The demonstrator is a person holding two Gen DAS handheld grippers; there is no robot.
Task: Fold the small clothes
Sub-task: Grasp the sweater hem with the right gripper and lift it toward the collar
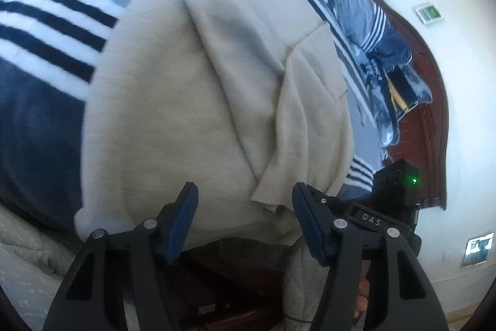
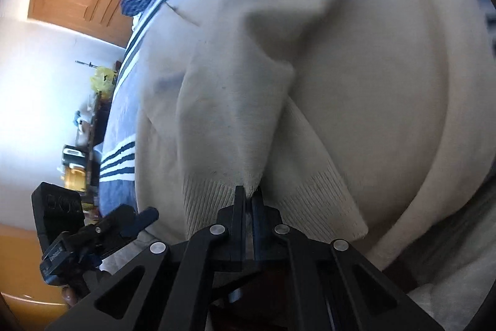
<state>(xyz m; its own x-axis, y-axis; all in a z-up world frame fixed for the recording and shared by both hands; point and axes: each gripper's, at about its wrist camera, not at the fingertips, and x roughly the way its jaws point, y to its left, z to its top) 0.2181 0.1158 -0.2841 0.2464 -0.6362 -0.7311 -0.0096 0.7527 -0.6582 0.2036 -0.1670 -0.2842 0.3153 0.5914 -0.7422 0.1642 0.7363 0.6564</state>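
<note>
Beige sweater [image 1: 198,89] spread on bed's striped blanket [image 1: 46,30], hem at near edge; right hand-held gripper [image 2: 248,196] clenched on ribbed cuff [image 2: 214,191]; left hand-held gripper [image 1: 245,200] released, empty, beside cuff; keep pinch firm, lay sleeve flat across body, smooth wrinkles.

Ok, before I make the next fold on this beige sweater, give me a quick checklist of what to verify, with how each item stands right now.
1. Right gripper clamped on the sweater: ok, its jaws are shut on the ribbed cuff.
2. Left gripper free to take a second hold: ok, open, with nothing between its fingers.
3. Left gripper lined up with cloth: ok, a cuff lies just ahead of it.
4. Sweater flat: not ok, creases and a folded sleeve show.
5. Blanket under the sweater: ok, it lies beneath.
6. Whole outline of the sweater in view: cannot tell, both views are too close.
</note>
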